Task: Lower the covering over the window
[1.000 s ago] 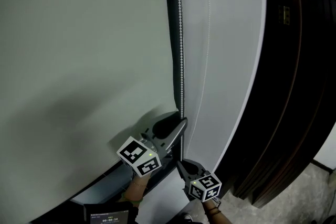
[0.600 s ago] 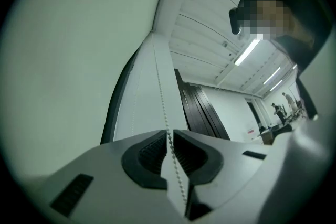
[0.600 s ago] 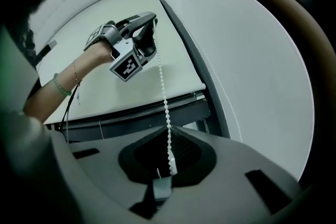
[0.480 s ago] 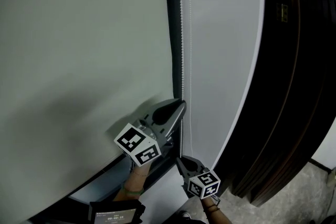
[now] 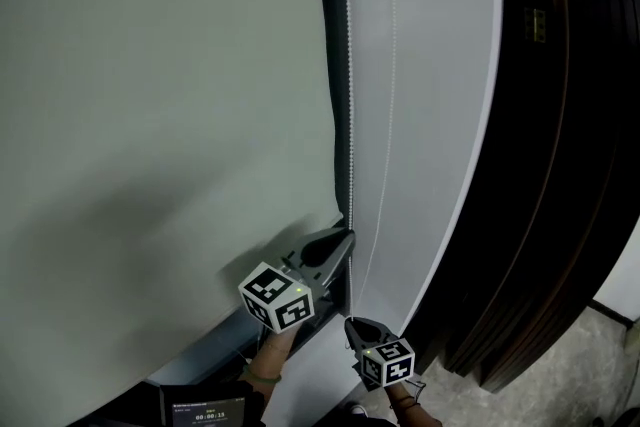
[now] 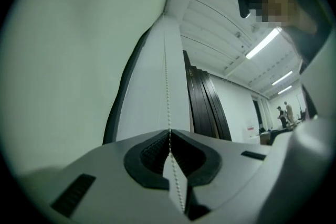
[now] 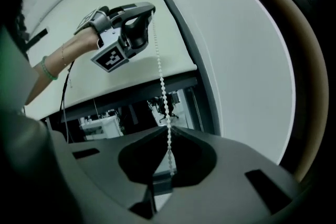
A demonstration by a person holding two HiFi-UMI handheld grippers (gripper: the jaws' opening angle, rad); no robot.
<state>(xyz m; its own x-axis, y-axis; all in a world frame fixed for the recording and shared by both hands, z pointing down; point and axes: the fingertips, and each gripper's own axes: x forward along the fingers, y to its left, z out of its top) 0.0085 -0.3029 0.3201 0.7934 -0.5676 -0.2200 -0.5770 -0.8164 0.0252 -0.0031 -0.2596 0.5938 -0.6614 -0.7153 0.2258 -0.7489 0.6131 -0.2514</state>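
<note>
Gripping the bead chain [image 5: 348, 115] with both grippers, alongside the white blind [image 5: 430, 65].
Left gripper [image 5: 345, 237] sits higher, jaws closed on the bead chain; right gripper [image 5: 350, 323] sits just below, jaws likewise pinched on it. The bead chain runs straight up beside the dark frame edge [image 5: 328, 65]; the white blind hangs flat between it and the dark panels [image 5: 560, 165].

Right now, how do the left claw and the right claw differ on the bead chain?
The left claw grips the bead chain higher; the right claw grips it lower. The left claw reaches in from the left, the right claw from the right. Both are shut on it.
</note>
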